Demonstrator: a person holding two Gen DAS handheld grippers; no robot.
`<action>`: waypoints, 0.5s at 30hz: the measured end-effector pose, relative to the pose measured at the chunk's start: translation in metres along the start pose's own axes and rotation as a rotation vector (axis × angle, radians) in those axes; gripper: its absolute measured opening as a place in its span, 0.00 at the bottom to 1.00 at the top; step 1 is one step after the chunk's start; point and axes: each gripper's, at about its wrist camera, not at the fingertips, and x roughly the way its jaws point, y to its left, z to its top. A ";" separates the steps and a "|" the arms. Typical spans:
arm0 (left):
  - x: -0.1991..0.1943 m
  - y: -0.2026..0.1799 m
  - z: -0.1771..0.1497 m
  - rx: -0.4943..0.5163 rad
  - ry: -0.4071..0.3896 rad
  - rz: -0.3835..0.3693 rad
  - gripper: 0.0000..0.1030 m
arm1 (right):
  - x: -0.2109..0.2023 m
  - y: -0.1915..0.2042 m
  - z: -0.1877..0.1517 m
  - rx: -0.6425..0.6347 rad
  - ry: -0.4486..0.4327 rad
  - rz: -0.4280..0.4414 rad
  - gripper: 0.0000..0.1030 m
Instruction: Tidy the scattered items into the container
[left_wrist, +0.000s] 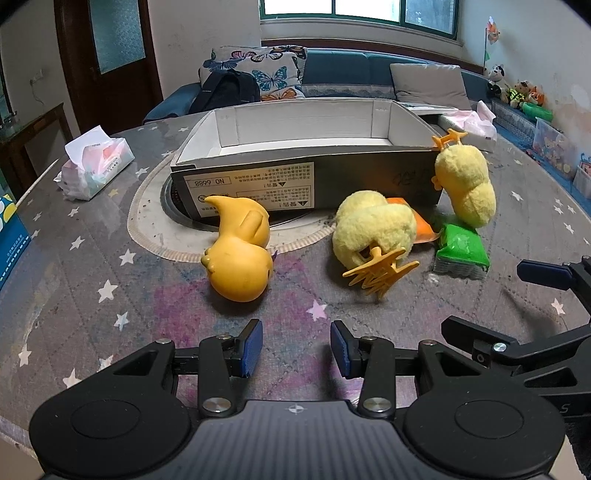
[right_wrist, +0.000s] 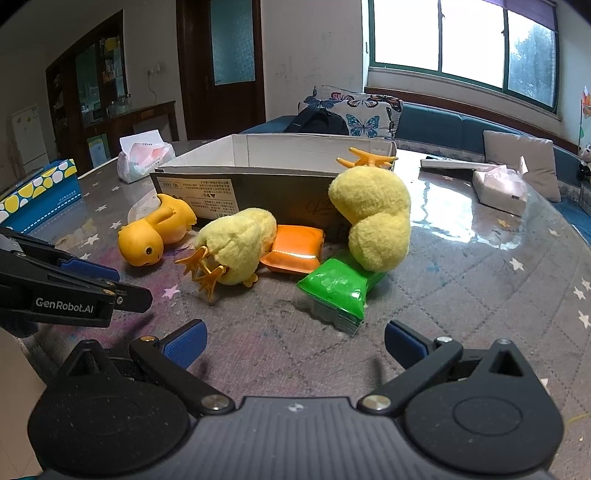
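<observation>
Container: an open cardboard box (left_wrist: 310, 147), dark grey outside with a white printed label, white inside; its long side faces the cameras and runs left to right across the counter (left_wrist: 92, 295).
Rubber duck: a smooth orange-yellow rubber duck (left_wrist: 238, 251) lying on its side just in front of the box's left end; head toward the camera, pointed tail up toward the box.
Plush chick, lying: a fuzzy pale-yellow plush chick (left_wrist: 373, 230) toppled near the middle of the box front, its orange plastic feet (left_wrist: 380, 271) pointing at the left wrist camera; body axis runs from the box toward the viewer.
Plush chick, inverted: a second fuzzy yellow chick (right_wrist: 373, 218) leaning against the box's right end, feet up, head down on the green packet; long axis near upright, slightly tilted.
Orange packet: a glossy orange packet (right_wrist: 295, 249) lying flat between the two chicks, touching the box front.
Green packet: a glossy green packet (right_wrist: 338, 286) lying flat, nearest the right camera.
Left hand-held gripper (left_wrist: 297, 349): released, blue pads apart, nothing between them, above bare counter in front of the duck.
Right hand-held gripper (right_wrist: 295, 343): released, spread wide, empty, just short of the green packet.
</observation>
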 end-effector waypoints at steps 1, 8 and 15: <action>0.000 0.000 0.000 -0.001 0.001 0.000 0.42 | 0.000 0.000 0.000 0.000 0.000 0.000 1.00; 0.001 -0.001 0.000 0.002 0.007 0.001 0.42 | 0.001 0.001 0.000 -0.003 0.003 -0.002 1.00; 0.001 -0.002 0.001 0.004 0.007 -0.001 0.41 | 0.002 0.002 0.001 -0.006 0.005 -0.001 1.00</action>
